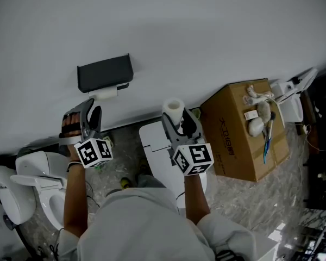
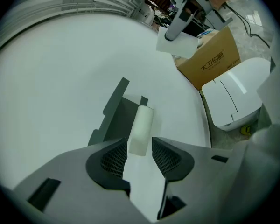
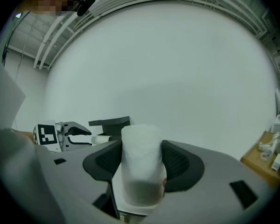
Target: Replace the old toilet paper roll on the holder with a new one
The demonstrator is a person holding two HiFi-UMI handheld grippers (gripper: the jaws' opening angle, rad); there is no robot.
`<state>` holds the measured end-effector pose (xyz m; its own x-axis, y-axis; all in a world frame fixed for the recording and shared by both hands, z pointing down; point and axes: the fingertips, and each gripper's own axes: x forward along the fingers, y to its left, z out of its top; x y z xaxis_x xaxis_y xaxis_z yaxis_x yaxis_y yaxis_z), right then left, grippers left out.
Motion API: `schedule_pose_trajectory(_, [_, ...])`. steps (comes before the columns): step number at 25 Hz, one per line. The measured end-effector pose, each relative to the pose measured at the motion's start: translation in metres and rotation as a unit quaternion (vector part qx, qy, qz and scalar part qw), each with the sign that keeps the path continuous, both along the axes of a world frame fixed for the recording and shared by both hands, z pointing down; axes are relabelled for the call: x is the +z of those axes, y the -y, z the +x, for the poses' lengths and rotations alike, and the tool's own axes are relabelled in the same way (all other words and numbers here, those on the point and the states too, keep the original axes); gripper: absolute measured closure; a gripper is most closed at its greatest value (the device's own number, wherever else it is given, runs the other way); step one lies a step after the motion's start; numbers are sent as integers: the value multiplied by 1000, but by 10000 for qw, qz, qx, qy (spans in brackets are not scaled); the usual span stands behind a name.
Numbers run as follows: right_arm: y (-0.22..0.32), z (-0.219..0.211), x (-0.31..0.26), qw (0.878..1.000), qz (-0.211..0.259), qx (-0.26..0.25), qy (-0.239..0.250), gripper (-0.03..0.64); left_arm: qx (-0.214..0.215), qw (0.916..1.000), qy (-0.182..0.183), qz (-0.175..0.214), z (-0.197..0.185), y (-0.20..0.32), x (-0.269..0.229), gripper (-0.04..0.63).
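Note:
A black holder (image 1: 105, 72) hangs on the white wall, with the thin, nearly used-up old roll (image 1: 103, 93) on it just below. My left gripper (image 1: 91, 109) points up at that roll from below-left. In the left gripper view the old roll (image 2: 141, 127) reaches in between the fingertips of the left gripper (image 2: 140, 146), whose jaws stand apart with narrow gaps either side, in front of the holder (image 2: 114, 118). My right gripper (image 1: 178, 123) is shut on a full new white roll (image 1: 174, 107), held upright to the right of the holder. That new roll (image 3: 141, 167) fills the right gripper's jaws.
A white toilet (image 1: 155, 151) stands below the right gripper and another toilet (image 1: 38, 184) at lower left. A cardboard box (image 1: 233, 140) with small items on top sits against the wall at the right. More clutter lies along the right edge.

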<state>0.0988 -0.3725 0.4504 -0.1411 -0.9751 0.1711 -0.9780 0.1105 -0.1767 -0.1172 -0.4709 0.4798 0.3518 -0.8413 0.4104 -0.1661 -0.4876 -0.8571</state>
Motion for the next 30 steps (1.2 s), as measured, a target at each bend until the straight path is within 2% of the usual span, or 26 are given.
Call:
schedule_pose_trajectory(14, [20, 24, 11, 9999, -93, -46, 53, 347, 17, 9985, 545, 79, 23, 32, 16, 410])
schedule_pose_trajectory(23, [32, 28, 14, 9999, -112, -82, 86, 347, 73, 9979, 608, 225, 33, 41, 16, 403])
schedule_pose_trajectory(30, [29, 35, 13, 9999, -92, 0, 99, 347, 337, 9977, 553, 177, 56, 38, 18, 403])
